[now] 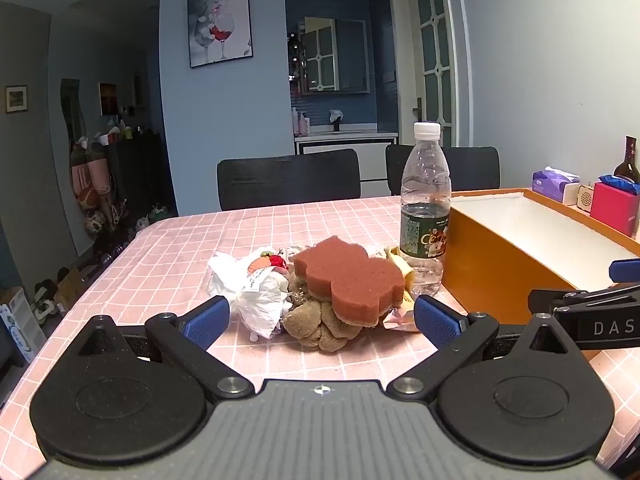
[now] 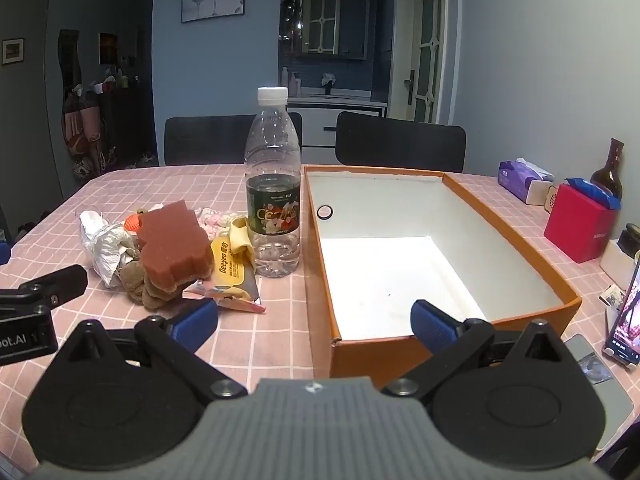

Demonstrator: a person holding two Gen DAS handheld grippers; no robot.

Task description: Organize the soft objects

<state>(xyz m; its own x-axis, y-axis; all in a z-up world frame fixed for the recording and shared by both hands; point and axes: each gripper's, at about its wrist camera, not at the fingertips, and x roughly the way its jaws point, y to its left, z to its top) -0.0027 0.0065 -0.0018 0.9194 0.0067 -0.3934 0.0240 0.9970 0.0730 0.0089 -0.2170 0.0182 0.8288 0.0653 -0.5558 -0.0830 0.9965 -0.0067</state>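
Note:
A heap of soft things lies on the pink checked tablecloth: a red-brown sponge [image 1: 349, 278] [image 2: 173, 242] on top of a brown plush toy [image 1: 316, 326] [image 2: 141, 280], a crumpled white plastic bag [image 1: 248, 288] [image 2: 102, 246] to its left, and a yellow snack packet [image 2: 230, 268] to its right. My left gripper [image 1: 322, 320] stands open just before the heap, touching nothing. My right gripper [image 2: 314, 326] hangs open over the near left corner of the orange box [image 2: 404, 346] [image 1: 492, 256], which has a white inside and holds nothing.
A clear water bottle [image 1: 425, 212] [image 2: 274, 192] stands between the heap and the box. A purple tissue pack [image 2: 520, 180], a red box [image 2: 578, 224], a dark bottle [image 2: 608, 172] and a phone [image 2: 626, 320] sit at the right. Two black chairs stand behind the table.

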